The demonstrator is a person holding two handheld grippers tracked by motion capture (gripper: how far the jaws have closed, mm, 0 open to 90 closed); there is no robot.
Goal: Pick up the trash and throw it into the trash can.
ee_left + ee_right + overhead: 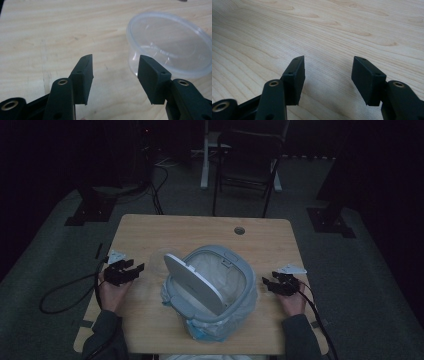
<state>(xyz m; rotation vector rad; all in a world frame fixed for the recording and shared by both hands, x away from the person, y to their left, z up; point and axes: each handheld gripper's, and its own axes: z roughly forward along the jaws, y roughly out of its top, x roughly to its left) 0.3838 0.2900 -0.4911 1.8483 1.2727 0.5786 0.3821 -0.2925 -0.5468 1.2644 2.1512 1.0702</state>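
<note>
On the wooden table (150, 227), centre: one grey bin (212, 287) lined with a white bag, its oval lid tilted up. Just left: clear round plastic tub (170, 45), upright, empty. Left gripper (115, 75) and right gripper (328, 77): jaws apart, holding nothing.

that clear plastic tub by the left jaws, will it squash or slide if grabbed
The clear round plastic tub looks thin-walled, so it would probably flex when squeezed. It seems empty and light, so a push would likely slide it across the smooth wooden table rather than tip it.
</note>
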